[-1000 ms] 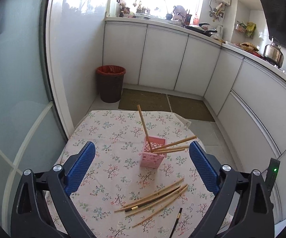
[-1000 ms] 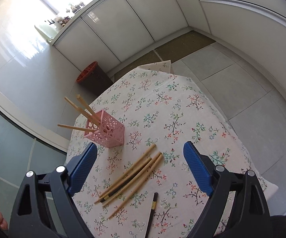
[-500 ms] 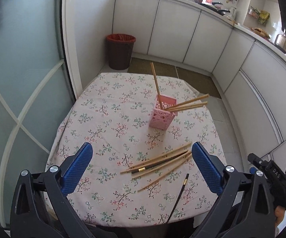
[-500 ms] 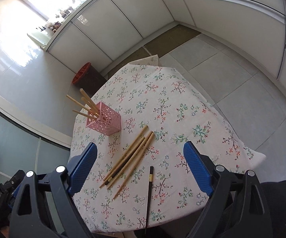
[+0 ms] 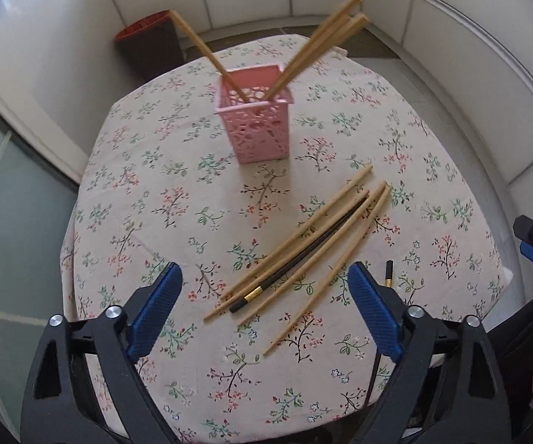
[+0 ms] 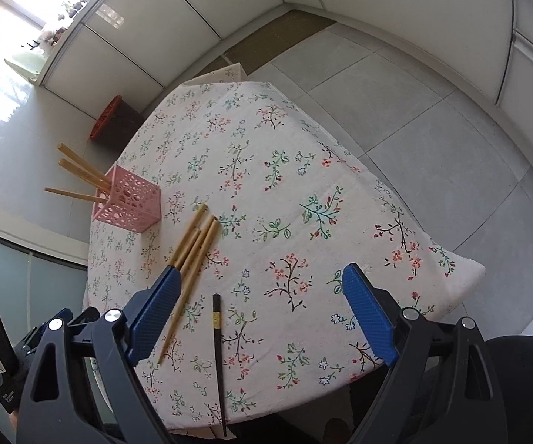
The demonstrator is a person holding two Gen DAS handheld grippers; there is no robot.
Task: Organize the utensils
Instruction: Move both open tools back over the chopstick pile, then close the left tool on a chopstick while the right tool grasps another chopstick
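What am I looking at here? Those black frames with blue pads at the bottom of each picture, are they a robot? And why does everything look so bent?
There is no robot. A person holds a hand tool in each hand, and each tool has two fingers with blue pads and a small wide-angle camera looking out along them, which bends the picture. One picture comes from the left gripper, the other from the right gripper.

Both look down on a table under a flowered tablecloth. On it stands a pink holder with a few wooden chopsticks already leaning in it. A loose bundle of chopsticks lies on the cloth, most wooden, one black, and a second black chopstick lies apart.

Neither tool holds anything. The left one's jaws are closing, with the bundle's near ends showing between its pads; the right one's are open.
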